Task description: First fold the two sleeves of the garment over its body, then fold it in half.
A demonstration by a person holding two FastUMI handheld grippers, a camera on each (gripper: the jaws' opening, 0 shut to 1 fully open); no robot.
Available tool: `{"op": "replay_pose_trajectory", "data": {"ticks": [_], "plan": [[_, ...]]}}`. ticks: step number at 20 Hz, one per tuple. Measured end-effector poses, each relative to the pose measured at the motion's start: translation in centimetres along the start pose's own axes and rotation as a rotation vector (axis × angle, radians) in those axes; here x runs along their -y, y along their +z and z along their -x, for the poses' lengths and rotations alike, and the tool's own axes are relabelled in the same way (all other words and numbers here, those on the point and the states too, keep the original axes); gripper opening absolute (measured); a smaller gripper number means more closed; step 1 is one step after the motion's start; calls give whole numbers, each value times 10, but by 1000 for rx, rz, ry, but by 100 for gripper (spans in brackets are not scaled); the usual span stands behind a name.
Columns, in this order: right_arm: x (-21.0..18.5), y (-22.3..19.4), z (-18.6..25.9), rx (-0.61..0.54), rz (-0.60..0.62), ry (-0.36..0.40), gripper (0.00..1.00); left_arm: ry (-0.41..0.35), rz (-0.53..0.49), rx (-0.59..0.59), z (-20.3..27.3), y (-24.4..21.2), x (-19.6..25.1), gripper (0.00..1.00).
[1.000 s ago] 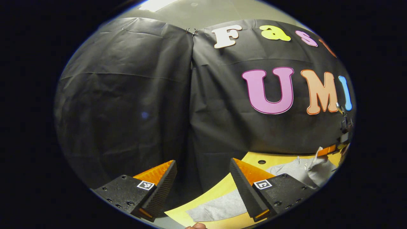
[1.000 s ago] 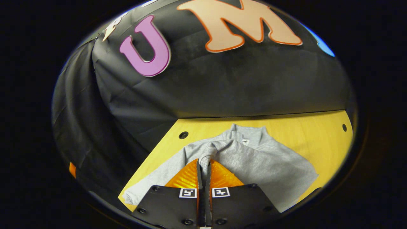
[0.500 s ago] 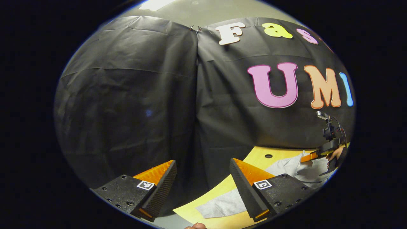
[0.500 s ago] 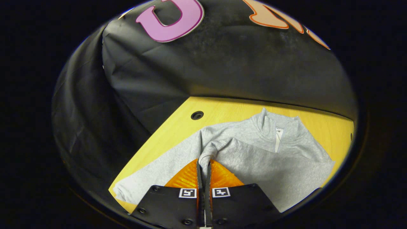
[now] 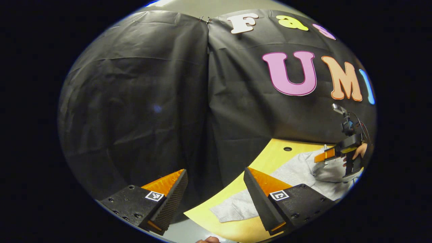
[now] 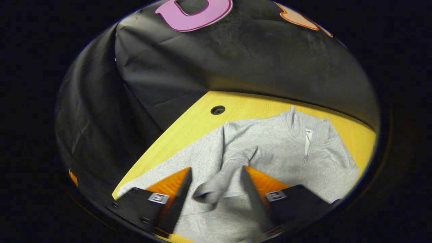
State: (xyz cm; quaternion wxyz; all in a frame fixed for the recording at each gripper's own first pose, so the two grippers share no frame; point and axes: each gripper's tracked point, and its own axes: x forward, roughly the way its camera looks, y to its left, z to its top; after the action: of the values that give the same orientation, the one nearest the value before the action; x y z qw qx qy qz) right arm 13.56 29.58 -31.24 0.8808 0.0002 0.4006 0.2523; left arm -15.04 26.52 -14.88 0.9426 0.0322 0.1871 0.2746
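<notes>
While its jaws stand wide apart with nothing pinched, the right tool (image 6: 214, 189) hangs over a grey sleeve cuff (image 6: 206, 194) lying across the sweatshirt (image 6: 270, 152) on the yellow surface (image 6: 199, 118). Soft, light and limp, it should be pinched at cuffs or hem. The left tool (image 5: 216, 195), also open and empty, hovers near the other sleeve (image 5: 233, 209).

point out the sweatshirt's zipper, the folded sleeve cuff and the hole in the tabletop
zipper (image 6: 308, 148): right gripper view, midway down the collar opening
sleeve cuff (image 6: 204, 195): right gripper view, the open end of the cuff
hole (image 6: 217, 109): right gripper view, its dark centre in the tabletop
</notes>
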Motion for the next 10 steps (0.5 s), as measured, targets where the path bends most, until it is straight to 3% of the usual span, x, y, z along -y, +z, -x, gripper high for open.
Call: {"op": "replay_pose_trajectory", "data": {"ticks": [1, 2, 10], "plan": [[4, 7, 7, 27, 10, -17, 99, -5, -2, -13, -1, -7, 2, 97], [7, 10, 15, 48, 6, -25, 96, -10, -6, -26, -4, -13, 4, 99], [54, 2, 85, 142, -101, -64, 99, -27, 11, -184, -26, -79, 8, 99]]}}
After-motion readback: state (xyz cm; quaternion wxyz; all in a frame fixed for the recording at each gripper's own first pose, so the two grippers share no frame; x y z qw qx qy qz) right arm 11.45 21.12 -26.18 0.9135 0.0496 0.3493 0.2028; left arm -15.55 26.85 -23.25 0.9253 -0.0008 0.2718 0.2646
